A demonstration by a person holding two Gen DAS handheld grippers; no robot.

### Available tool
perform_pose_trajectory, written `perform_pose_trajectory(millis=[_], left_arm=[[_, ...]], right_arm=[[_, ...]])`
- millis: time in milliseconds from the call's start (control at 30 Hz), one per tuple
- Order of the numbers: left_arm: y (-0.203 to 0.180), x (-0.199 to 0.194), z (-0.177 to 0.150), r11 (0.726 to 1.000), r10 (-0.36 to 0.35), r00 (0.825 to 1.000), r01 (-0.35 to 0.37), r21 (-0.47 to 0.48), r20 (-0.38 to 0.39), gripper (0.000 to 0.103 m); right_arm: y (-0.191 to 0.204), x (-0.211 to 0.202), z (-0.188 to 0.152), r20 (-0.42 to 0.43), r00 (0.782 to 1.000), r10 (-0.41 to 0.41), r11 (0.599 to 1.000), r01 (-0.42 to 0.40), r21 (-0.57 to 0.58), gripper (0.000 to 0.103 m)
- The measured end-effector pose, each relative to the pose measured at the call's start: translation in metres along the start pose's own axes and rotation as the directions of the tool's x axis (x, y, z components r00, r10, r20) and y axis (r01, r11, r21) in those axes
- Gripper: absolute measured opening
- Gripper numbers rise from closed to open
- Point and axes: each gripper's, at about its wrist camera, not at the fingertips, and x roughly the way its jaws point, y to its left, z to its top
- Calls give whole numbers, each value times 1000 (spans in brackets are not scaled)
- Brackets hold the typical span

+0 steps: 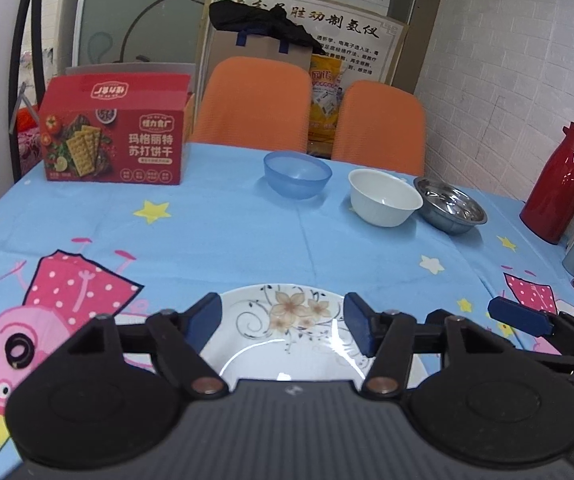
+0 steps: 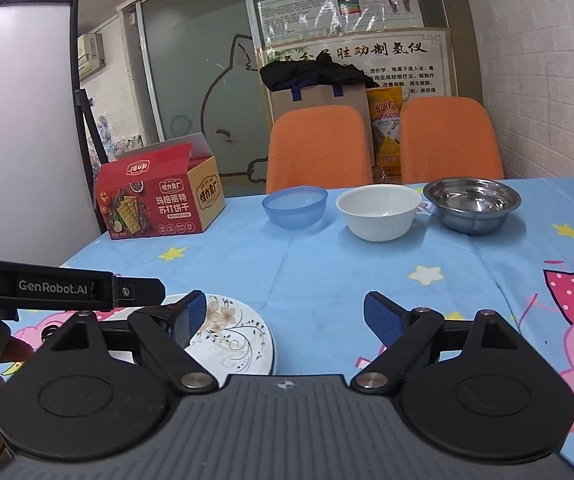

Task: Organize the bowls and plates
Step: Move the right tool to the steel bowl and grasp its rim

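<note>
Left wrist view: left tongs (image 1: 283, 320) open over flowered plate (image 1: 287, 328) at near edge of worktop (image 1: 227, 232). Right tongs (image 2: 285, 318) open, beside plate. Far side, in a row: blue bowl (image 1: 297, 174), white bowl (image 1: 383, 197), steel bowl (image 1: 450, 205).

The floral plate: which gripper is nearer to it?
Left. The left gripper hangs open directly over the floral plate; the right gripper, also open, sits beside it.

A round white ceramic plate with a floral print (image 1: 287, 332) lies flat at the table's near edge — beyond it, upright in a row: translucent blue plastic bowl (image 1: 297, 174), white ceramic bowl (image 1: 384, 197), stainless steel bowl (image 1: 450, 205).
</note>
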Motion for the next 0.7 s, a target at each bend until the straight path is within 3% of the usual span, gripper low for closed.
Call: perform_pose_trajectory(millis=[700], left_arm=[[-77, 59, 32, 991, -17, 998, 25, 128, -65, 61]], right_arm=[[-103, 9, 16, 33, 993, -116, 988, 112, 105, 103]])
